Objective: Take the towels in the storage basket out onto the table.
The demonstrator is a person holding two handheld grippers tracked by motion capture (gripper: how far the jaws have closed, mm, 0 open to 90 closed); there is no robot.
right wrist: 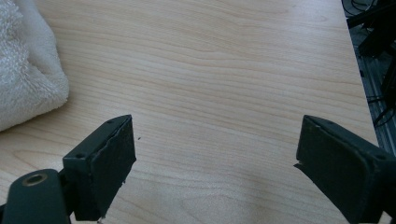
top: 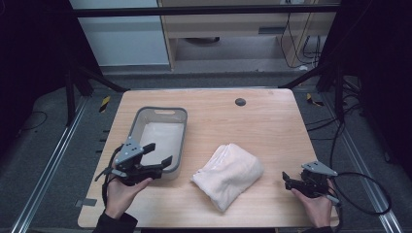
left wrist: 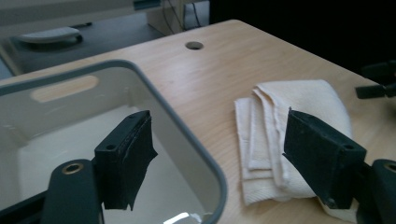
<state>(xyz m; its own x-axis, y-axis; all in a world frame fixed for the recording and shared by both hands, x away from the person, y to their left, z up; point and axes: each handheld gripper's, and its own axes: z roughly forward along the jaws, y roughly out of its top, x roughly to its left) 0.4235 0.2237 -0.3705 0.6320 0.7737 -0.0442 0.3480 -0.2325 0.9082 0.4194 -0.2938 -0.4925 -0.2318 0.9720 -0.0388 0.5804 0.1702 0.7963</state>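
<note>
A folded cream towel lies on the wooden table, front and centre. To its left stands a grey plastic basin with nothing in it. My left gripper hovers open over the basin's near right corner, its jaws pointing toward the towel. In the left gripper view the basin rim sits between the jaws and the towel lies to the right. My right gripper is open, low over bare table to the right of the towel. The right gripper view has the towel's edge at upper left.
A round cable hole sits near the table's far edge. Black cables loop off the right side. Metal frame rails run along both sides of the table on the floor. Bare wood lies between the towel and the far edge.
</note>
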